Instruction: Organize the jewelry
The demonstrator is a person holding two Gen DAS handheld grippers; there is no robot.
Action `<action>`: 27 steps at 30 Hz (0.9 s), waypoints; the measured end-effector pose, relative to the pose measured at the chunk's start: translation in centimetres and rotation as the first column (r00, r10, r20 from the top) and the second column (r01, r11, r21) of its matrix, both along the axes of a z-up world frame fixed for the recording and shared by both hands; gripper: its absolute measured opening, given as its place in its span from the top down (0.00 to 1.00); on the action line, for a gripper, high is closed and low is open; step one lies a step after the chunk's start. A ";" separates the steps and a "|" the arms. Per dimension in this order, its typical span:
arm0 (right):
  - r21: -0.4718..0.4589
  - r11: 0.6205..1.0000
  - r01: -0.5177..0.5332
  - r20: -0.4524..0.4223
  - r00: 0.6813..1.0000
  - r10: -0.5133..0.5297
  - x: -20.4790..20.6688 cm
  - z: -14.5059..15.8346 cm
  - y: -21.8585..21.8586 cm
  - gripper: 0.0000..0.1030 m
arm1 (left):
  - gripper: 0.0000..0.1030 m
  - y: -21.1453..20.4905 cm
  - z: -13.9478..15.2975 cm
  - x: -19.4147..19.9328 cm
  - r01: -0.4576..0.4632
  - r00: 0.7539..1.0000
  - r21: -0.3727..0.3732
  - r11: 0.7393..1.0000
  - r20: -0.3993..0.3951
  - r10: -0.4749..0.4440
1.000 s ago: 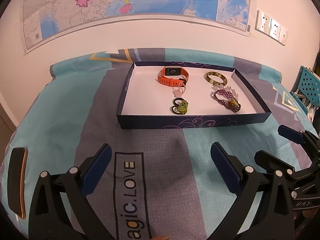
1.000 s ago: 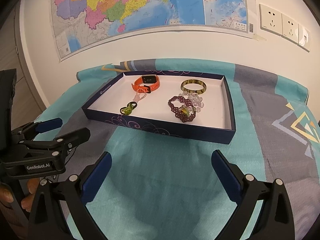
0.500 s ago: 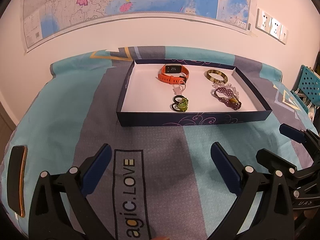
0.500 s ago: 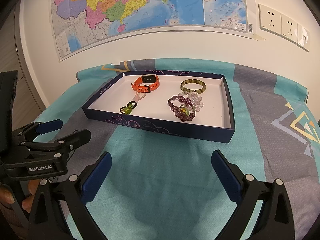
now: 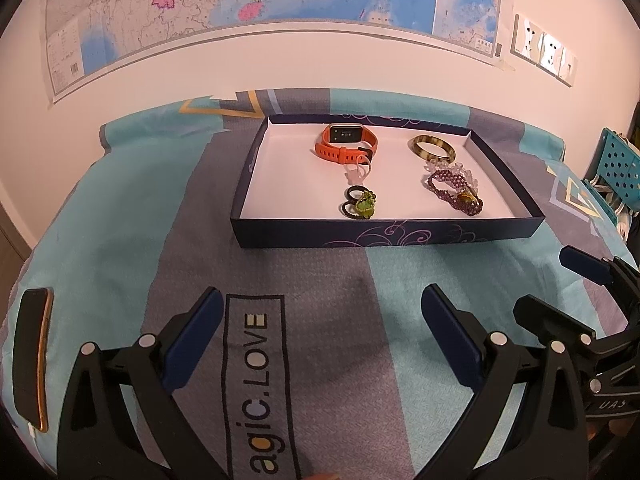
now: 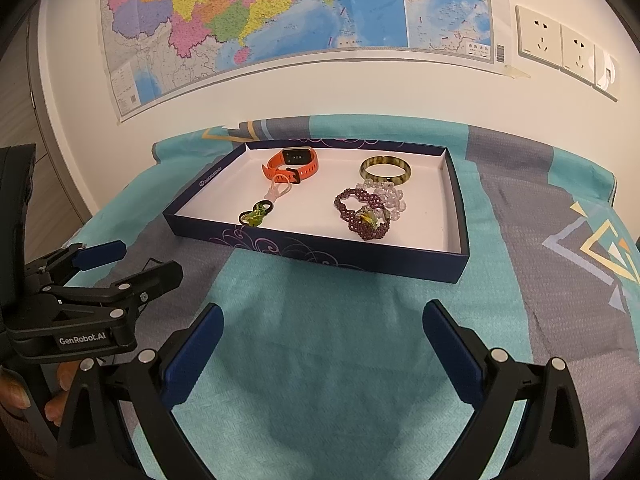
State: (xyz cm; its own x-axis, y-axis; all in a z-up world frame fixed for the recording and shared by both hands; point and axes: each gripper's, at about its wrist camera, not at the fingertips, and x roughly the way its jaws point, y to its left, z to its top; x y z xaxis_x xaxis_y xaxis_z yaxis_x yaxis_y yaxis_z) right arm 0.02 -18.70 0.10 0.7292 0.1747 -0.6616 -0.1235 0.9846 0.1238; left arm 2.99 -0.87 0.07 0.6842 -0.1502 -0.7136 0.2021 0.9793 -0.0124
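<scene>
A shallow dark blue tray (image 5: 384,236) (image 6: 320,248) with a white floor lies on the cloth-covered table. In it are an orange watch (image 5: 346,146) (image 6: 292,164), a brown-green bangle (image 5: 432,148) (image 6: 386,168), a purple beaded bracelet (image 5: 454,192) (image 6: 362,212) beside clear beads (image 6: 390,198), a green-and-black hair tie (image 5: 360,204) (image 6: 256,214) and a pale pink loop (image 5: 356,172). My left gripper (image 5: 320,332) (image 6: 120,264) and right gripper (image 6: 320,340) (image 5: 560,284) are both open and empty, above the cloth in front of the tray.
A dark phone (image 5: 30,358) lies at the table's left edge. A teal perforated basket (image 5: 620,168) stands at the far right. A map and wall sockets (image 6: 564,48) hang on the wall behind.
Both grippers have drawn back slightly from the tray; the tray looks a little farther off. The jewelry has not moved.
</scene>
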 end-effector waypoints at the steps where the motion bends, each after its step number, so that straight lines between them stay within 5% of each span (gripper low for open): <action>1: 0.002 1.000 0.001 -0.001 1.000 -0.001 0.0 0.0 0.0 0.07 | 0.05 0.0 0.0 0.0 0.001 1.000 0.001 1.000 -0.001 -0.001; 27: 0.003 1.000 0.002 -0.014 1.000 -0.002 0.0 -0.3 -0.1 0.07 | 0.05 -0.1 -0.6 0.1 0.003 1.000 0.004 1.000 -0.022 -0.003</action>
